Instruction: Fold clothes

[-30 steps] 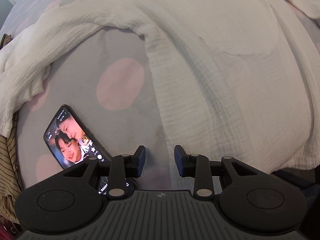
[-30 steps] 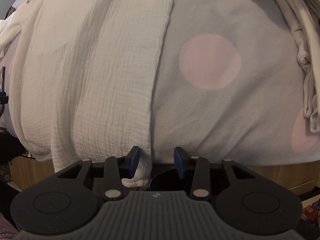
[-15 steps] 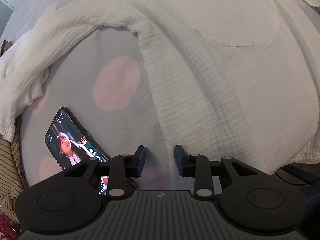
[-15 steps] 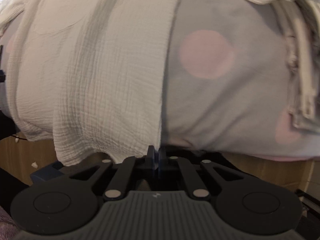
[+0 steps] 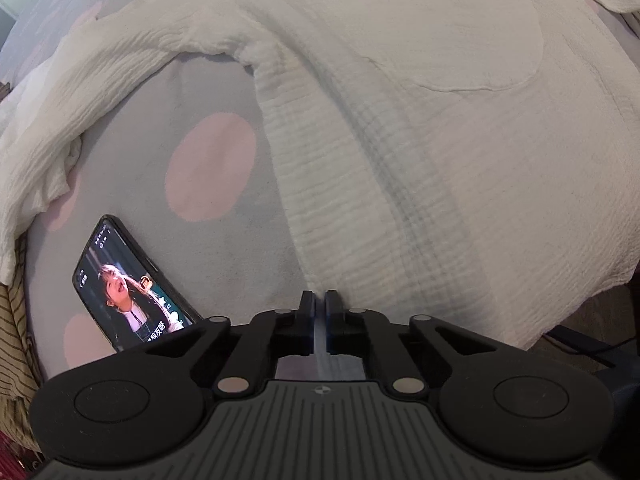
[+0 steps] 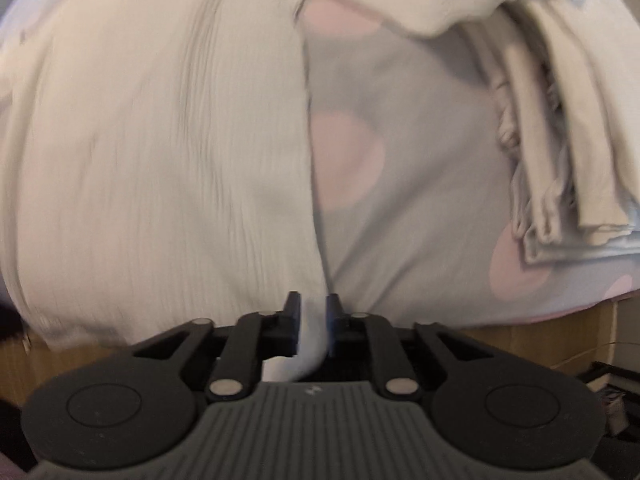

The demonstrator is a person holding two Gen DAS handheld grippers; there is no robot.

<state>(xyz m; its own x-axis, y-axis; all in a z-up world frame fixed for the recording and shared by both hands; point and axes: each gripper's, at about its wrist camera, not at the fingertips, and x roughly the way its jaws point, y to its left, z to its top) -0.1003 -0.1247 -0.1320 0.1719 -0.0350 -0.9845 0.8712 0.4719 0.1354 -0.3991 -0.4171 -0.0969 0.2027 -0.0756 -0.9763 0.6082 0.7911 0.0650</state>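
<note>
A white crinkled garment [image 5: 400, 140] lies spread on a grey bed cover with pink dots [image 5: 208, 168], one sleeve stretched out to the left. My left gripper [image 5: 319, 304] points straight down at the garment's lower left corner and is shut on its hem, a thin strip of cloth showing between the fingers. The right wrist view is blurred. There the same garment [image 6: 160, 140] fills the left half. My right gripper [image 6: 312, 308] sits at its lower right edge. Its jaws are opening, and a fold of white cloth fills the gap between them.
A phone [image 5: 128, 284] with a lit screen lies on the cover left of my left gripper. Striped fabric [image 5: 12, 340] hangs at the far left edge. A stack of folded pale clothes [image 6: 568, 160] rests at the right. The bed's near edge and wooden floor [image 6: 540, 332] show below.
My left gripper has closed on the garment's hem. My right gripper closed on the other edge, then parted a little, and has risen with the cloth.
</note>
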